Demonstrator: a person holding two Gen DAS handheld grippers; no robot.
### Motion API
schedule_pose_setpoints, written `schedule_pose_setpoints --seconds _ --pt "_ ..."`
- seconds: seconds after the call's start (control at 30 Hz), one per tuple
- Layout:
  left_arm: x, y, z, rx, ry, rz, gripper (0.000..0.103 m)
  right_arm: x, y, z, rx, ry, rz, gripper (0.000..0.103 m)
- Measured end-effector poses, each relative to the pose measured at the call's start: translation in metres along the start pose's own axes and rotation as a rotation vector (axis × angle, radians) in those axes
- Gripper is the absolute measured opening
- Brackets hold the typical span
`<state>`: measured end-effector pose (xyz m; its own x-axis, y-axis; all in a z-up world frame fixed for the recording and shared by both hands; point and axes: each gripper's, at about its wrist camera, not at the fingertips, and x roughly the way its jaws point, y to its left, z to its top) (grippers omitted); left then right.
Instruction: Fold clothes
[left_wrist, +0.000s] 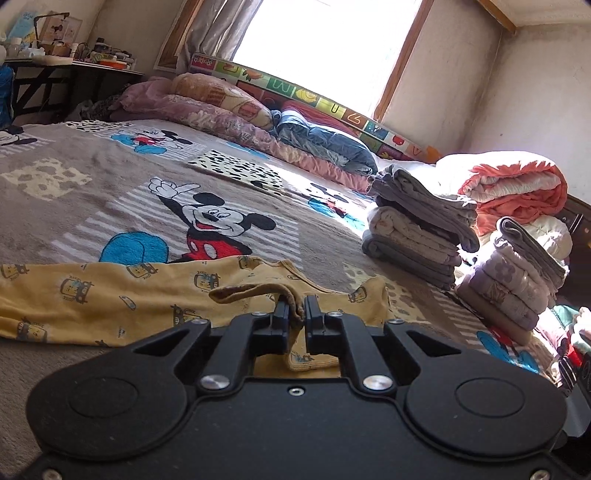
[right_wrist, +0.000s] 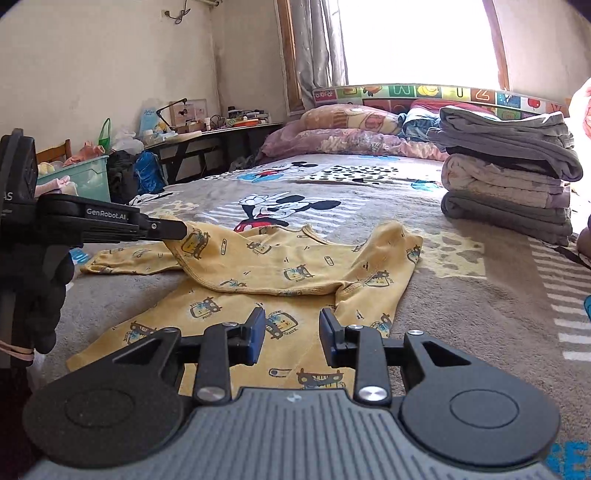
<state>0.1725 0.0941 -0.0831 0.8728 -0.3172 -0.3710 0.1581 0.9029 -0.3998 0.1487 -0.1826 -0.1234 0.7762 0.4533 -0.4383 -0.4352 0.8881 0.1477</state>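
Observation:
A yellow child's garment (right_wrist: 280, 266) with a cartoon car print lies on the Mickey Mouse bedspread (right_wrist: 461, 295). It also shows in the left wrist view (left_wrist: 110, 299). My left gripper (left_wrist: 296, 308) is shut on a raised edge of the garment. In the right wrist view the left gripper (right_wrist: 181, 230) enters from the left and lifts the garment's left edge, folding it over. My right gripper (right_wrist: 291, 325) is open and empty, low over the garment's near part.
A stack of folded grey and white clothes (right_wrist: 509, 166) stands at the right of the bed; a second, purple stack (left_wrist: 517, 280) sits beside it. Pillows and quilts (left_wrist: 221, 107) line the headboard. A cluttered desk (right_wrist: 207, 129) and a green bin (right_wrist: 85, 177) stand at the left.

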Motion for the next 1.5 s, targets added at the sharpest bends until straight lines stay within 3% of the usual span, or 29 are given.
schedule_pose_setpoints --seconds 0.17,0.3,0.37,0.47,0.73,0.9,1.1,1.2,1.33,1.37,1.47,1.5 --pt "-0.009 0.008 0.004 -0.08 -0.033 0.006 0.006 0.016 -0.01 -0.012 0.043 0.064 0.033 0.036" --pt "0.006 0.026 -0.002 -0.104 0.093 0.092 0.006 0.017 -0.008 -0.016 0.034 0.085 0.059 0.045" --pt "0.008 0.031 -0.006 -0.083 0.123 0.136 0.006 0.017 -0.008 -0.017 0.036 0.088 0.069 0.046" --pt "0.003 0.035 -0.011 -0.111 0.135 0.141 0.005 0.019 -0.008 -0.02 0.047 0.088 0.076 0.046" --pt "-0.013 0.024 -0.009 -0.153 0.067 0.117 0.005 0.015 -0.026 -0.017 0.139 0.068 0.119 0.047" --pt "-0.011 0.026 -0.02 -0.155 0.1 0.191 0.005 0.016 -0.03 -0.018 0.16 0.066 0.132 0.048" --pt "-0.005 0.023 -0.032 -0.137 0.135 0.234 0.005 0.017 -0.028 -0.018 0.148 0.071 0.142 0.053" --pt "-0.01 0.019 -0.035 -0.13 0.116 0.243 0.005 0.017 -0.029 -0.018 0.148 0.074 0.15 0.054" --pt "0.005 0.026 -0.042 -0.116 0.219 0.289 0.005 0.017 -0.03 -0.018 0.146 0.087 0.159 0.054" --pt "0.004 0.024 -0.039 -0.107 0.221 0.291 0.007 0.017 -0.029 -0.017 0.14 0.096 0.161 0.055" --pt "-0.005 0.01 -0.027 -0.018 0.189 0.384 0.048 0.017 -0.023 -0.017 0.096 0.119 0.165 0.055" --pt "-0.011 0.005 -0.022 0.017 0.165 0.424 0.048 0.016 -0.022 -0.018 0.08 0.12 0.159 0.055"
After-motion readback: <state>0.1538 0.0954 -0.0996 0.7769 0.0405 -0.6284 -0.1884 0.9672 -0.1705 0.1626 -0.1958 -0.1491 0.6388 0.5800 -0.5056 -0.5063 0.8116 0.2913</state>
